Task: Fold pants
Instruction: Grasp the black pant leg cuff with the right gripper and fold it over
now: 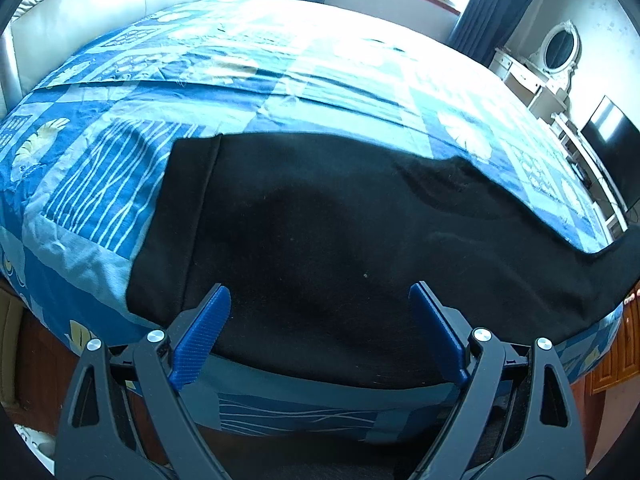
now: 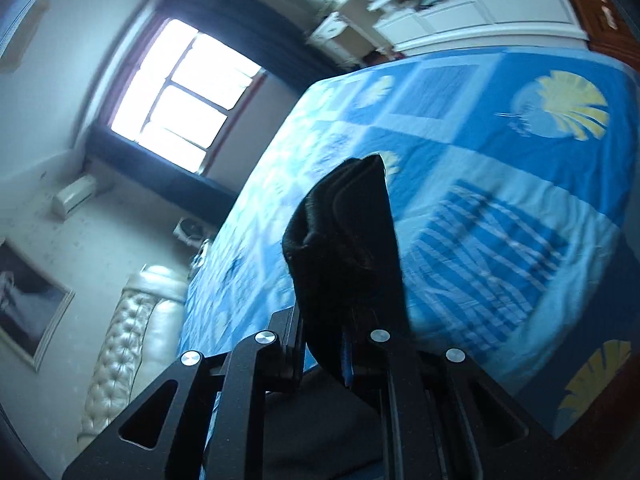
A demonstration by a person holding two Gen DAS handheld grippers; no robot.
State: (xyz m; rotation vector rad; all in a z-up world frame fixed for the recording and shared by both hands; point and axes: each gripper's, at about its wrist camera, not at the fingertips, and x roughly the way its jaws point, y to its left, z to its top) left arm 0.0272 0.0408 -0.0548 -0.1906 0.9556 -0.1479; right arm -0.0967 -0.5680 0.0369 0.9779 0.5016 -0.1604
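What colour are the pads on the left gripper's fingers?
Blue pads, with a ribbed texture, seen best in the left wrist view.

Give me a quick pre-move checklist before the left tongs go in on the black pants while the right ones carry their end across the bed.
1. Right tongs shut on the pants: ok, black cloth bunches up out of them.
2. Left tongs open: ok, the blue pads stand wide apart with nothing between.
3. Pants lying flat under the left tongs: ok, spread on the bedspread, one soft ridge toward the right.
4. Waistband end visible: ok, at the left of the cloth.
5. How deep the right tongs bite: cannot tell, cloth hides the pads.
6. Right wrist view sharp: not ok, blurred.
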